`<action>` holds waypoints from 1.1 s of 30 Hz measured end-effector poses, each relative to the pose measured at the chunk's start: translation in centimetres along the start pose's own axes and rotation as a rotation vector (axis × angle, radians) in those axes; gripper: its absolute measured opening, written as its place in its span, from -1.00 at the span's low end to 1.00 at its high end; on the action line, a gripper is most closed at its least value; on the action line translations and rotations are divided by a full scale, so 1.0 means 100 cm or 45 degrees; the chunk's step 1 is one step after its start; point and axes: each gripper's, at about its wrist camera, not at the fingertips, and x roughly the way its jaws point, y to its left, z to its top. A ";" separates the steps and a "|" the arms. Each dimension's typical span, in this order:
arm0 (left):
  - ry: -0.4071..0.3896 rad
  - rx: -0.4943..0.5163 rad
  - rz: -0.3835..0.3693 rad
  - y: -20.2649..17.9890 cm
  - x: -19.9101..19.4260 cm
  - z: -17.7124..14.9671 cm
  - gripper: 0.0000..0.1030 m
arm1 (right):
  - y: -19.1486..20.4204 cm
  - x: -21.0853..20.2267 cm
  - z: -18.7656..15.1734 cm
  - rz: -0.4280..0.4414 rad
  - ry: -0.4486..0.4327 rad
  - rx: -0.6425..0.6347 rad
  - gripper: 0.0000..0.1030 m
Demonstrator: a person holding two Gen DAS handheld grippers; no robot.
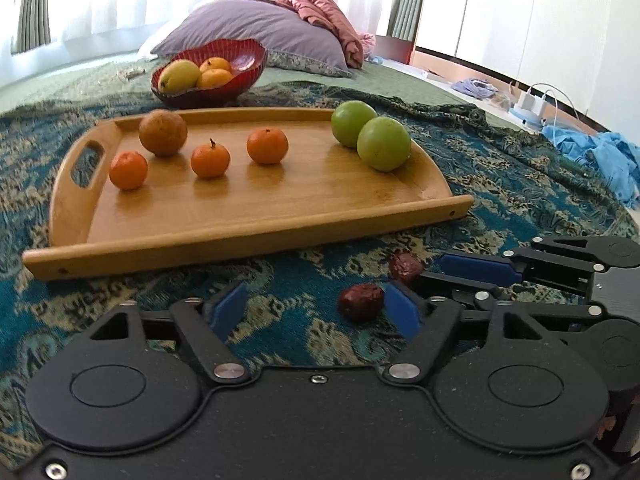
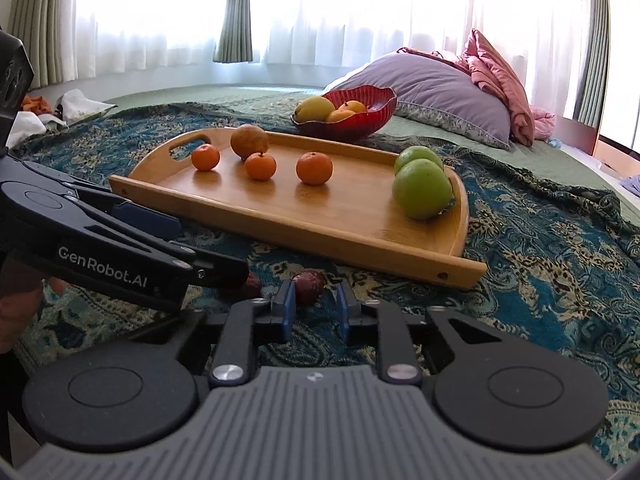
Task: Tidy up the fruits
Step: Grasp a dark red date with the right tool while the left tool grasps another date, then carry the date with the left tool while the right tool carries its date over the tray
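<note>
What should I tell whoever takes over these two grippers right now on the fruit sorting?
Left gripper: jaws open, empty, low over the bedspread, one red date by its right jaw.
Right gripper: jaws open, empty, second red date just ahead of them.
Wooden tray: three mandarins, one brownish fruit, two green fruits.
Red bowl: yellow fruit and two oranges.
Left: both dates lie loose on the bedspread, not yet picked up.
</note>
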 end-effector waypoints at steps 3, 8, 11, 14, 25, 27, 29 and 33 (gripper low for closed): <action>0.026 -0.021 -0.035 0.000 0.002 0.000 -0.02 | 0.000 0.000 -0.001 0.010 0.002 -0.007 -0.46; 0.038 -0.017 -0.089 -0.004 0.004 0.002 -0.21 | 0.000 0.001 -0.001 0.019 0.000 -0.010 -0.43; 0.055 -0.039 -0.130 -0.005 0.007 0.002 -0.50 | 0.000 0.002 -0.001 0.029 -0.001 -0.013 -0.43; 0.049 -0.046 -0.130 -0.006 0.007 0.002 -0.53 | 0.001 0.003 -0.001 0.034 0.000 -0.018 -0.43; -0.003 -0.039 -0.016 0.003 0.002 0.007 -0.54 | 0.003 0.012 0.004 0.054 0.013 -0.022 -0.10; -0.004 -0.049 0.000 0.006 0.002 0.008 -0.54 | 0.003 0.016 0.006 0.059 0.018 -0.021 -0.08; -0.007 -0.047 0.018 0.009 0.003 0.008 -0.54 | 0.003 0.020 0.007 0.067 0.026 -0.016 -0.08; -0.007 -0.043 0.047 0.013 0.005 0.008 -0.54 | 0.005 0.029 0.011 0.070 0.052 -0.014 -0.08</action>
